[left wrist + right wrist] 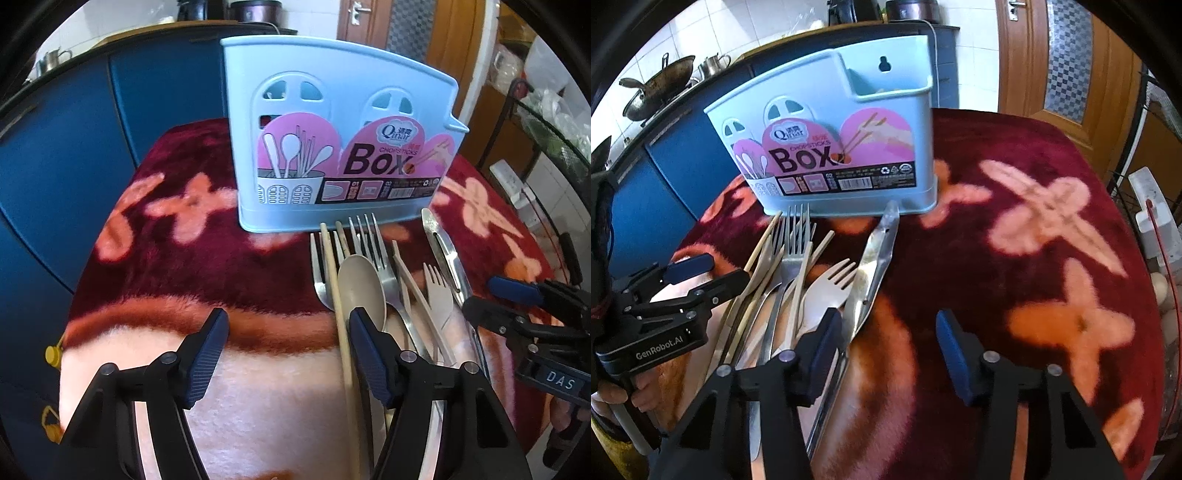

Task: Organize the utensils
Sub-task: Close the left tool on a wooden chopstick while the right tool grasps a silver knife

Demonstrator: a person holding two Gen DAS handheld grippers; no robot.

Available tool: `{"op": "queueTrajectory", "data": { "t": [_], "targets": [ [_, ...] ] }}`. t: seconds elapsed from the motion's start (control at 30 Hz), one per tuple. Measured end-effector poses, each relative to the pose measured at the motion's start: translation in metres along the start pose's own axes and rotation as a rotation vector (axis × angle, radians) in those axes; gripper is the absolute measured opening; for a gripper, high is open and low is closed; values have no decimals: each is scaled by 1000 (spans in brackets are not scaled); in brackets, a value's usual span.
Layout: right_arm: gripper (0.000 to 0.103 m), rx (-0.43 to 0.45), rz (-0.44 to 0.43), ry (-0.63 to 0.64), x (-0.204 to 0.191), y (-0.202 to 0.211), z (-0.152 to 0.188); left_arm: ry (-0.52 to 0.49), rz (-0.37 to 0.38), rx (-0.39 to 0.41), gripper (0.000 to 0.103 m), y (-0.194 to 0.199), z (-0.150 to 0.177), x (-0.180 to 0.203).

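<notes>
We have hardly begun — forks (373, 254), spoon (360, 284) and chopsticks (334, 280) lie before the blue box (332, 110); left gripper (288, 354) and right gripper (886, 350) gape, empty.

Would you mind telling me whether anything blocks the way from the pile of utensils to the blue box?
Nothing visible does. The utensils lie on the blanket directly in front of the blue box, whose open top is clear.

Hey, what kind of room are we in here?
Most likely a home kitchen. A dark metal wok and a steel kettle sit on a blue-fronted counter, with white wall tiles behind, and a light blue plastic chopsticks box stands beside loose cutlery on the red floral cloth.
</notes>
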State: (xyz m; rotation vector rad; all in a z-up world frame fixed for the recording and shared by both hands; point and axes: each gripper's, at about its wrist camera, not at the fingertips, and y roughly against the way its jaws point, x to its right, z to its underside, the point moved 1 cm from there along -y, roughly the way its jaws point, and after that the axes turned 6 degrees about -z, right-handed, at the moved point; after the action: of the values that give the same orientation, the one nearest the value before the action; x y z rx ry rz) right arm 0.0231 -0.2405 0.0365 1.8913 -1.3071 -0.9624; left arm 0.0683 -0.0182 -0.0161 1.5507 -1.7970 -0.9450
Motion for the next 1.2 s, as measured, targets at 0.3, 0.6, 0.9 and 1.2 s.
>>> {"op": "queueTrajectory", "data": {
  "t": [0.3, 0.6, 0.9, 1.2],
  "targets": [
    [39, -37, 6, 37, -4, -8, -7, -1, 45, -27, 54, -5, -6, 3],
    [38, -33, 25, 33, -7, -10, -9, -28, 26, -27, 54, -5, -8, 8],
    [31, -33, 27, 44, -11, -11, -10, -26, 90, -24, 22, -3, -7, 13],
    [14, -30, 20, 72, -18, -8, -7, -15, 122, -16, 6, 3, -2, 14]
  ]
}}
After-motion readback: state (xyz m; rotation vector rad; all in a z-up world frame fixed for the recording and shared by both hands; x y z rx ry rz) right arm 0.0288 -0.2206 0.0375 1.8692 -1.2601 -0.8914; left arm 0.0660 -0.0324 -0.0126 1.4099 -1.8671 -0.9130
